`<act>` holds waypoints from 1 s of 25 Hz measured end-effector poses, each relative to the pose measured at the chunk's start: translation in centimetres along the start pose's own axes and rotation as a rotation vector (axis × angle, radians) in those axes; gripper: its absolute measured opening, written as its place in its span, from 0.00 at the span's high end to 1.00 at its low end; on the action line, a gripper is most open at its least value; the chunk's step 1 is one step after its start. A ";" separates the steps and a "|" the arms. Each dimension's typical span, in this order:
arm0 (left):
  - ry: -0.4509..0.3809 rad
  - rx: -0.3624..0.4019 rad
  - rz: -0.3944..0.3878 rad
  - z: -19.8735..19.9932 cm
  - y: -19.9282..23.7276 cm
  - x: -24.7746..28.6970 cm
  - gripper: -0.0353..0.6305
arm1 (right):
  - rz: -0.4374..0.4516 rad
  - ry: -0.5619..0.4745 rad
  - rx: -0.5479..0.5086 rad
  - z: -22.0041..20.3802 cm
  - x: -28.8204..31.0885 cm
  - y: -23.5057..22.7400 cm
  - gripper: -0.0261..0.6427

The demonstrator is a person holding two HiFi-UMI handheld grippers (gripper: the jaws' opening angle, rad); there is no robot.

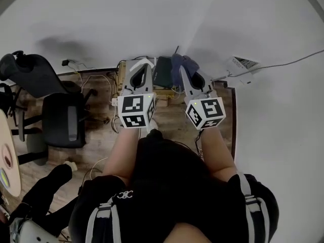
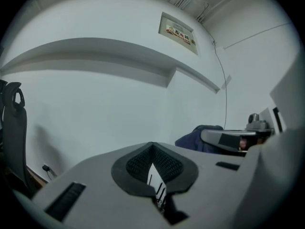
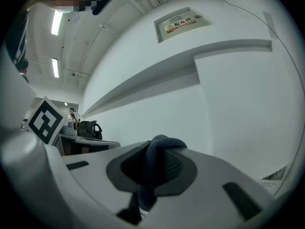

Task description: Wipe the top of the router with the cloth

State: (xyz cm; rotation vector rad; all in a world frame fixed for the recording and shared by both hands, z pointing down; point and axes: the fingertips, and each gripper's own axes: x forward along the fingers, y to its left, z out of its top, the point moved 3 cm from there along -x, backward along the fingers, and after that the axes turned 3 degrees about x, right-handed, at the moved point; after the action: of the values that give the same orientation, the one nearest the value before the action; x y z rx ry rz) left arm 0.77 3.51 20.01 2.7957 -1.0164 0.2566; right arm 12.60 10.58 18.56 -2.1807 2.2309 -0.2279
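Two grippers show in head view, but only the gripper views tell the jaws. Right gripper view: the right gripper [image 3: 159, 149] has its jaws pinched on a fold of the dark blue cloth [image 3: 155, 180], which loops up over the pads [image 3: 175, 163] & hangs down betw. them. Left gripper view: the left gripper [image 2: 152, 147] has its jaws pressed together at the tip w/ nothing held; a thin wedge of gap shows lower down.

Head view alone shows the router [image 1: 163, 71]: a dark box w/ a thin antenna [image 1: 176, 50], on a low wooden stand [image 1: 121, 77] against the white wall [image 1: 152, 19], betw. the two grippers' tips. Both gripper views look up at that wall & a small sign [image 2: 177, 32] high on it.

Pose: both forearms [image 1: 124, 156] reach fwd from the body, roughly parallel, marker cubes [image 1: 135, 110] facing up at the cam. The left gripper's tip is just left of the router, the right gripper's tip just right of it, w/ the cloth bunched at the router's right edge. Can't tell if the cloth touches the top.

Around: a black office chair [image 1: 61, 118] to the left on the wood floor [image 1: 96, 146], cables [image 1: 93, 77] by the stand, a white box [image 1: 243, 64] on the wall to the right w/ a cable [image 1: 288, 62] running off. Right gripper view also catches ceiling lights [image 3: 56, 23] & a person [image 3: 71, 112] far off. The grippers' bodies cover part of the stand in head view.
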 end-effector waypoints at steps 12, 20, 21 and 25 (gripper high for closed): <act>0.055 -0.034 0.092 -0.8 3.8 6.6 0.96 | 0.086 0.137 -0.024 -2.3 8.3 -4.5 0.93; 0.110 -0.098 0.220 -3.5 4.6 9.4 0.96 | 0.209 0.290 -0.014 -6.5 12.4 -7.8 0.93; 0.121 -0.105 0.236 -4.1 4.6 9.7 0.96 | 0.226 0.312 -0.015 -7.2 12.9 -8.2 0.93; 0.170 -0.133 0.293 -6.7 4.5 10.2 0.96 | 0.295 0.395 -0.021 -10.1 14.3 -9.4 0.93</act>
State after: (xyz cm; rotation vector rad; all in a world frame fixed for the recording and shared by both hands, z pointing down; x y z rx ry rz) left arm 4.85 -4.86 29.14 2.4540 -1.3434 0.4352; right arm 20.43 -2.87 30.90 -1.9132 2.7280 -0.6814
